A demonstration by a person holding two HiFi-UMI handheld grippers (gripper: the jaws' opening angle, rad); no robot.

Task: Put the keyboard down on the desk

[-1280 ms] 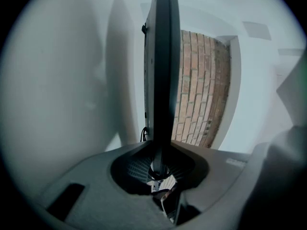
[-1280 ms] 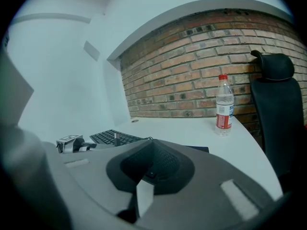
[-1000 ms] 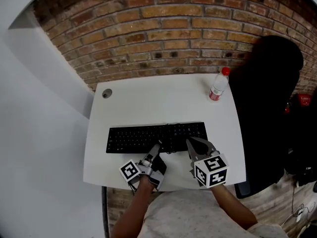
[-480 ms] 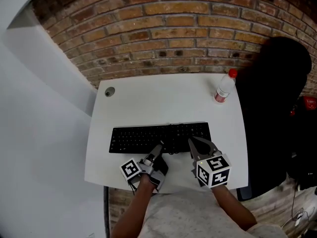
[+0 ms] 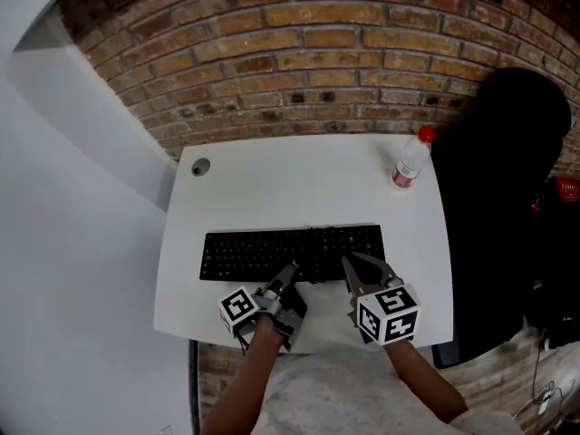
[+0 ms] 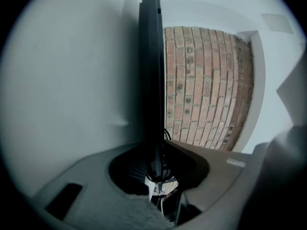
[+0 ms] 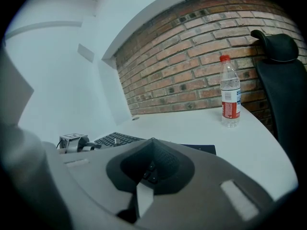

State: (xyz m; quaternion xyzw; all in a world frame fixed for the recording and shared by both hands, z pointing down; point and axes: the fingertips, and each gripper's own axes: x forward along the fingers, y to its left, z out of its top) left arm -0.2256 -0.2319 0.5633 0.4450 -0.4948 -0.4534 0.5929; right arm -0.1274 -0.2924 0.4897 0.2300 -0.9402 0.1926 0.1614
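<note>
Black keyboard point(image 5: 290, 252) on the white desk point(image 5: 299, 184), long side parallel to the brick wall point(image 5: 317, 43) and close to the desk's front edge. The left gripper point(image 5: 288, 274), rolled onto its side, has its jaws closed narrowly on the keyboard's near edge, left of centre; in the left gripper view the keyboard runs edge-on between them. The right gripper point(image 5: 348, 261), held level, has its jaws drawn together, tips meeting at the near edge right of centre, with nothing clamped; keys show through the hollow behind the tips. A red-capped bottle point(image 5: 410, 159) stands near the far right corner, well apart from the keyboard, beside a black chair point(image 5: 507, 179).
</note>
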